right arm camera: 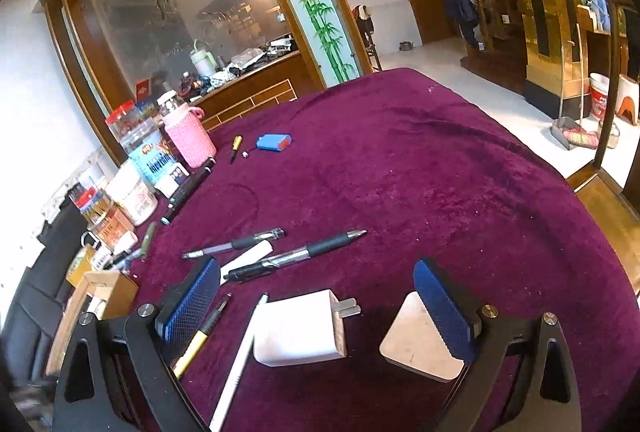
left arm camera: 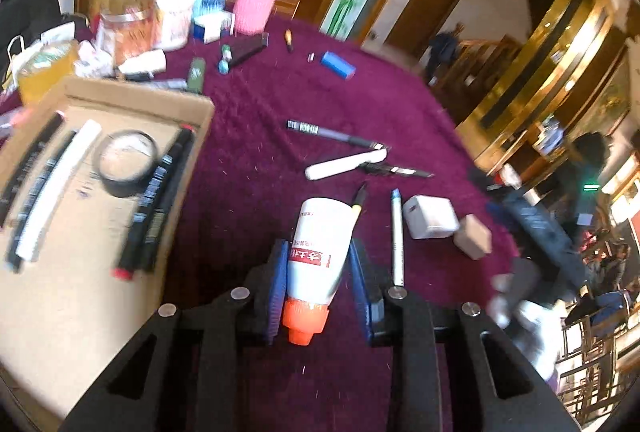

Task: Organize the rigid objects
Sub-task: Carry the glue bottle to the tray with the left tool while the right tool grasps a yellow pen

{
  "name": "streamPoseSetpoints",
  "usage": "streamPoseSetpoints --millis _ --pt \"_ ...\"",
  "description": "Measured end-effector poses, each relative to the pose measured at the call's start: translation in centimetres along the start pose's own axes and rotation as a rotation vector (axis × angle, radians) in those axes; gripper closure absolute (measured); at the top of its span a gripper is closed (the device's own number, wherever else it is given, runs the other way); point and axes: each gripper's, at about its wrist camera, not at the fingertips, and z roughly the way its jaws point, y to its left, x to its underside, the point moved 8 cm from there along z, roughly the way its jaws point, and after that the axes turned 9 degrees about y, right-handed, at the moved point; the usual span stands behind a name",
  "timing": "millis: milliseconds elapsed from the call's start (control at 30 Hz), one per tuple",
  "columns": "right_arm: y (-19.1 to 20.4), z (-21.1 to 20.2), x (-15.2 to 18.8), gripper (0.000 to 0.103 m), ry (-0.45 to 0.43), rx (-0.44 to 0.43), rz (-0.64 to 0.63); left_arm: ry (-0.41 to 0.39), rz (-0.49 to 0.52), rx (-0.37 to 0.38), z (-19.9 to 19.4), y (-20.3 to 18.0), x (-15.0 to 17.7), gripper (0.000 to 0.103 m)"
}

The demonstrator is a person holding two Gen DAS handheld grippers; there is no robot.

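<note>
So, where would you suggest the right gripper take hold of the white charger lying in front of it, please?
Grip the white charger across its two broad flat sides, coming down from above with the right gripper, whose open jaws already straddle it. Stay on the blocky body, clear of the prongs sticking out toward the far end.

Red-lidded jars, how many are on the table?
2. One jar stands beside the pink bottle; the other jar is nearer the cardboard box. Clutter may hide more.

Each gripper has matte black arms, silver round screws and blue cross-hatched pads.
</note>
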Motion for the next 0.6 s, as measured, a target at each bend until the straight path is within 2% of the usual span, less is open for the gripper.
streamPoseSetpoints --millis 100,200,267,333,467,600 --pt "-0.3 0.3 0.2 0.004 0.005 0.034 -0.004 -0.078 0.024 -0.010 -4.0 0.8 0.4 0.074" --pt "-0.8 0.7 0.3 0.004 0.004 0.081 -0.004 -0.155 0.043 -0.058 -7.6 2.4 1.1 0.074" --pt "-0.8 0.8 0.3 0.004 0.001 0.098 -0.012 -0.188 0.036 -0.080 -9.2 3.6 1.4 0.074" --pt "-0.2 1.2 0.7 0.004 0.039 0.098 -0.029 -0.211 0.018 -0.094 -10.5 5.2 1.8 0.074" --pt "3.1 -0.6 2.3 0.004 0.072 -0.007 -0.063 -0.208 -0.034 -0.082 -11.1 8.3 2.7 0.074" --pt "7.4 -0.2 4.3 0.004 0.160 -0.071 -0.147 -0.187 -0.096 -0.033 -10.3 10.0 3.1 0.074"
